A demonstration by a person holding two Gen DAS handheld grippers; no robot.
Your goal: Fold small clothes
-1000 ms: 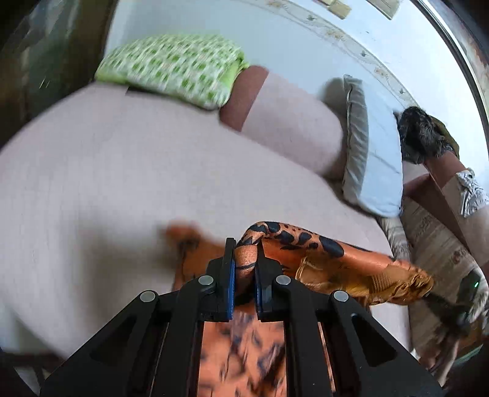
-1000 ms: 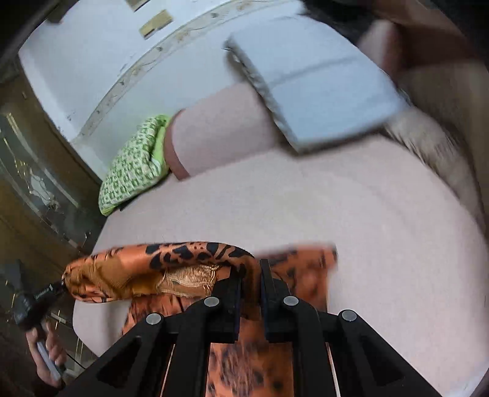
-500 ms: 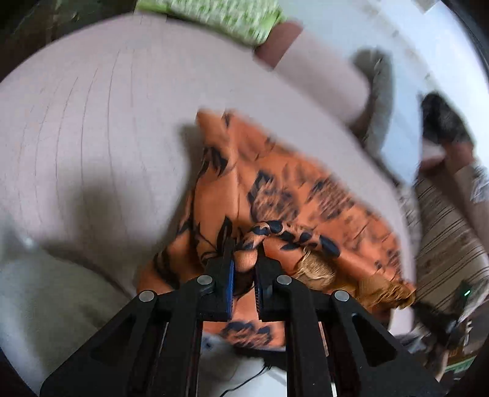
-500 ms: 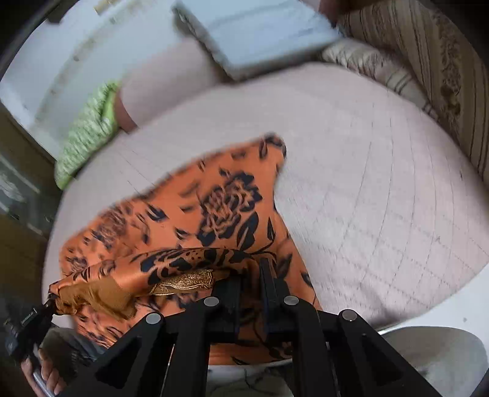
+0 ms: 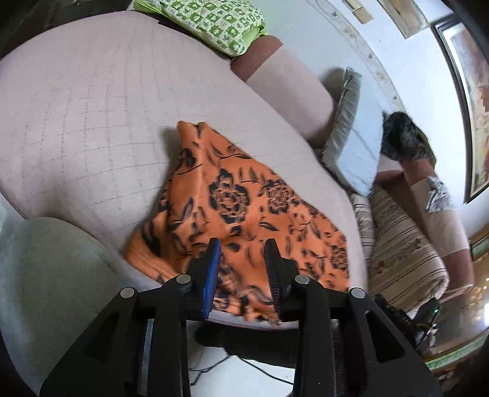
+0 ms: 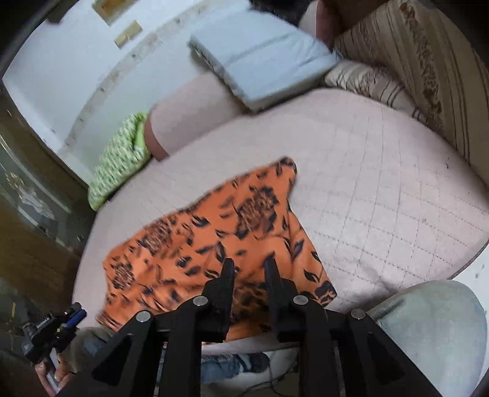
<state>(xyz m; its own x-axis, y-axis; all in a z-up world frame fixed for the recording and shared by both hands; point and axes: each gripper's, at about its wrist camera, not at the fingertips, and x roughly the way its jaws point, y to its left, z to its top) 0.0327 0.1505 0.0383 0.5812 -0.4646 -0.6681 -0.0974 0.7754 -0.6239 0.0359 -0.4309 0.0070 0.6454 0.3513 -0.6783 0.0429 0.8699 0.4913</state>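
An orange garment [image 5: 244, 210] with a dark flower print lies spread on the pink quilted bed [image 5: 91, 116]; its near edge hangs at the bed's front rim. My left gripper [image 5: 243, 247] hovers over that near edge with its jaws opening, and no cloth is pinched between the pads. In the right wrist view the same garment [image 6: 214, 238] lies flat, and my right gripper [image 6: 249, 264] stands over its near edge, jaws opening too, with nothing gripped. The left gripper [image 6: 73, 316] shows at the lower left of that view, in a hand.
A green patterned pillow [image 5: 214, 21] and a pink bolster [image 5: 287, 85] lie at the bed's far side. A pale blue cushion [image 6: 262, 61] leans there, beside striped cushions [image 5: 403, 250]. A grey padded seat edge [image 5: 52, 281] is close below the bed's front.
Both grippers carried the garment's edge down and toward the bed's front, laid the cloth flat, then let go as their jaws parted. The raised fold between them is gone.
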